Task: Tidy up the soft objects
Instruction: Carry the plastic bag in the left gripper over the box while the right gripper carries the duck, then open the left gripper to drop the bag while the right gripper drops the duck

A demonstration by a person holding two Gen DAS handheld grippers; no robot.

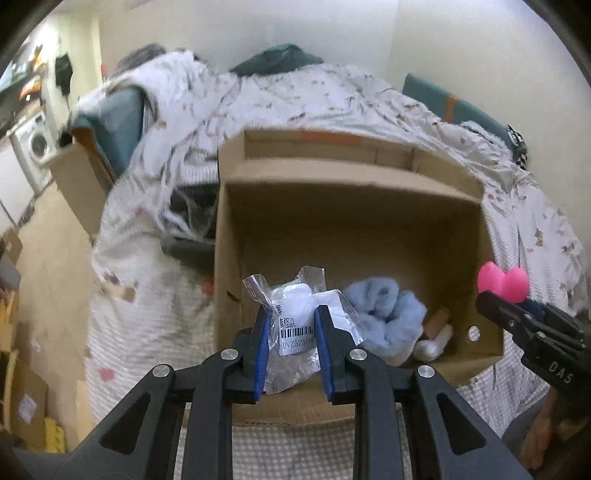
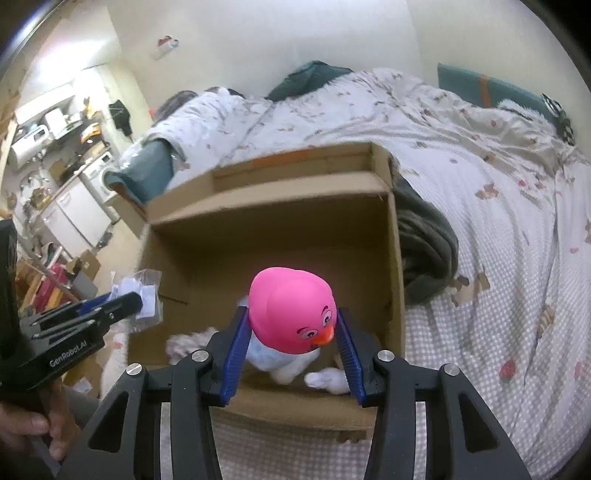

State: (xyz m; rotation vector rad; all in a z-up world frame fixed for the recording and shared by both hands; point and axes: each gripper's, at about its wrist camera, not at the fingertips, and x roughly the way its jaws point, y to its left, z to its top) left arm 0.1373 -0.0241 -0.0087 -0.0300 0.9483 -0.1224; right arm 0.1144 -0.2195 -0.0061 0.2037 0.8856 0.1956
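Two soft things held over the box, not yet dropped in.
Left gripper (image 1: 290, 325) pinches a clear plastic packet (image 1: 295, 325); right gripper (image 2: 291, 328) clamps a pink rubber duck (image 2: 291, 306) above the open brown cardboard box (image 1: 351, 206), fluffy blue cloth (image 1: 384, 314) inside at 4 o'clock.

Plain pale walls (image 1: 332, 33), a bed under a rumpled floral quilt (image 1: 332, 96), teal pillows (image 2: 491, 88) against the wall, beige floor (image 1: 55, 258), white washing machine (image 1: 35, 147), cluttered kitchen shelves (image 2: 48, 129) at far left

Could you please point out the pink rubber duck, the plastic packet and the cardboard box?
pink rubber duck (image 2: 291, 306): right wrist view, head.
plastic packet (image 1: 295, 325): left wrist view, label.
cardboard box (image 1: 347, 218): left wrist view, inner back wall.
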